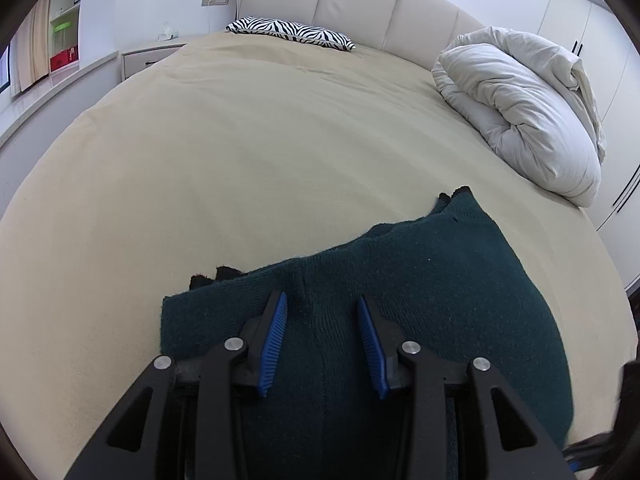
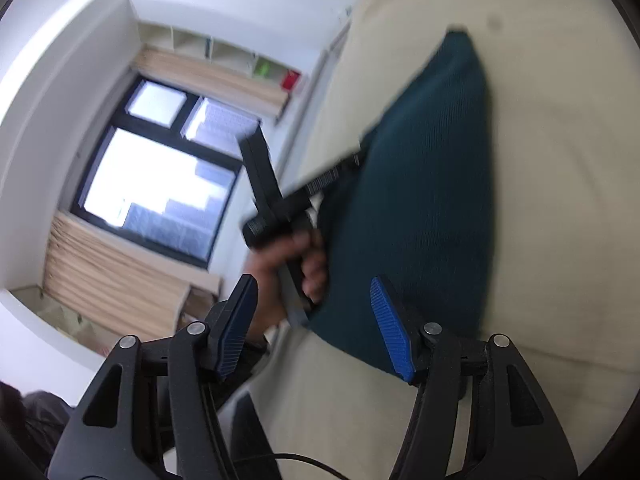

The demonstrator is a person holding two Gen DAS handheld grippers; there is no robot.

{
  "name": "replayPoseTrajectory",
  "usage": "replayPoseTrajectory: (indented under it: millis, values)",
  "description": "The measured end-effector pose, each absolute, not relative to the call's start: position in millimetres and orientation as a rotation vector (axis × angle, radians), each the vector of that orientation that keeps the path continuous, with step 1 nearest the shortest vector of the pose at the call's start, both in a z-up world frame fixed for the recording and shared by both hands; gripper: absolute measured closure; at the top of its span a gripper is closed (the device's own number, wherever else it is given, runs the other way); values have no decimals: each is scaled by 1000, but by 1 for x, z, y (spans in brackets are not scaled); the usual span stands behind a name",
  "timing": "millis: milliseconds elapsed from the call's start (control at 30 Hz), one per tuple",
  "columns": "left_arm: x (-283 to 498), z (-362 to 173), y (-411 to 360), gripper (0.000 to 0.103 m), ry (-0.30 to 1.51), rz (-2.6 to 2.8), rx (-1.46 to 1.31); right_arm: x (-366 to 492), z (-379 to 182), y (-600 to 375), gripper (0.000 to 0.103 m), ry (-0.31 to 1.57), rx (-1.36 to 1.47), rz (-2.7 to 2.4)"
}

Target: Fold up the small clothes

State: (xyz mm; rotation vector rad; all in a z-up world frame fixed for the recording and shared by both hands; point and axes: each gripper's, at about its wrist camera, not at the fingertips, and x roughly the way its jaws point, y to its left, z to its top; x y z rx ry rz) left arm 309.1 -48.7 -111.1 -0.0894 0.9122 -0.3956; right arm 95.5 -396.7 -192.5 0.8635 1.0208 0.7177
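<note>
Green garment under left gripper

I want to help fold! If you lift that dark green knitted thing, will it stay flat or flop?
The green knit garment would probably flop; it lies limp on the bed sheet. Its ribbed surface likely grips the left gripper pads.

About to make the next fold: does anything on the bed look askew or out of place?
Slightly. The dark green garment lies flat, but black fabric pokes out under its far left edge and at its far corner, so the layers aren't lined up. Both tools are open, gripping nothing.
</note>
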Motion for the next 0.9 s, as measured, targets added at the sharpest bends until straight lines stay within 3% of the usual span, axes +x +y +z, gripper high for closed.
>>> replayPoseTrajectory:
  millis: [133,300,467,533,900]
  values:
    - [310,-112,-40,64,919,-423,-140,72,-229,-408,46,956,945,741]
    - [303,-95,-12,62,967,-482,-274,33,-225,-450,46,903,1025,668]
    - [271,-88,47,49,956,-480,-475,9,-216,-477,38,887,977,572]
    - [261,-98,64,38,1009,-447,-539,9,-214,-486,34,875,981,541]
    - [239,-110,61,38,1091,-529,-556,79,-200,-462,29,945,942,511]
